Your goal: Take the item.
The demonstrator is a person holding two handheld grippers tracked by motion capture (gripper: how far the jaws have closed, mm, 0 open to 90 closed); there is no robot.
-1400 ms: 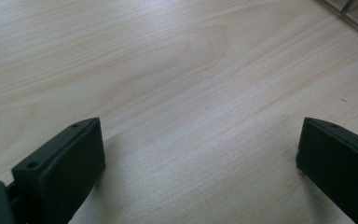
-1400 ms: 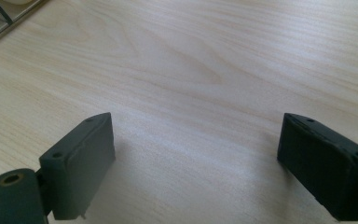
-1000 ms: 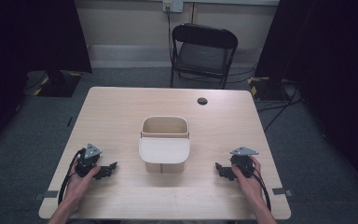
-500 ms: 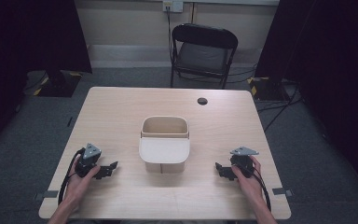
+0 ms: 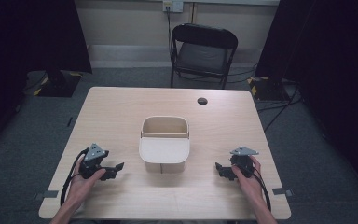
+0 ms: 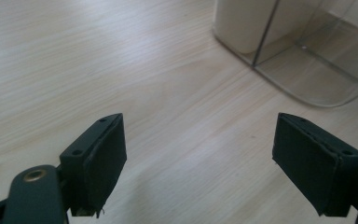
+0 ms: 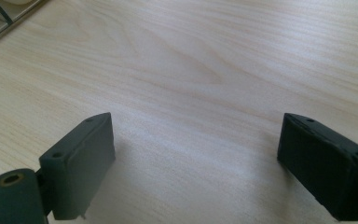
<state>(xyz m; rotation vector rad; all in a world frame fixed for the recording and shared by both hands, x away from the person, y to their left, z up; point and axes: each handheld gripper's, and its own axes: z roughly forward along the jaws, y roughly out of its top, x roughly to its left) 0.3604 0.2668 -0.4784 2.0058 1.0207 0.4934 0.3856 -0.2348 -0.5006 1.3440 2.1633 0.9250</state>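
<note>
High view first: we've got our left hand-held gripper and right hand-held gripper resting low on the bench, one on each side, both well apart from the beige bin sitting in the middle between them. Both have their jaws spread wide with nothing in them; in the left gripper view and the right gripper view there's bare wood grain between the pads.

About that bin: it looks like a small plastic wastebasket with a swing-type lid tilted toward us. We're guessing it's light, empty as far as we can tell, and fairly stiff, though thin walls will probably flex a bit under a pinch. Smooth plastic means slippery, so a squeeze on the flat sidewall likely skates off. In the left gripper view the lower part of it looks clear or glossy, and that doesn't help.

Best bet, we reckon: take the top rim, one side each, since the lid may pivot if we grab it.

Farther back there's a small dark disc near the bench's far edge, then a folding chair.
</note>
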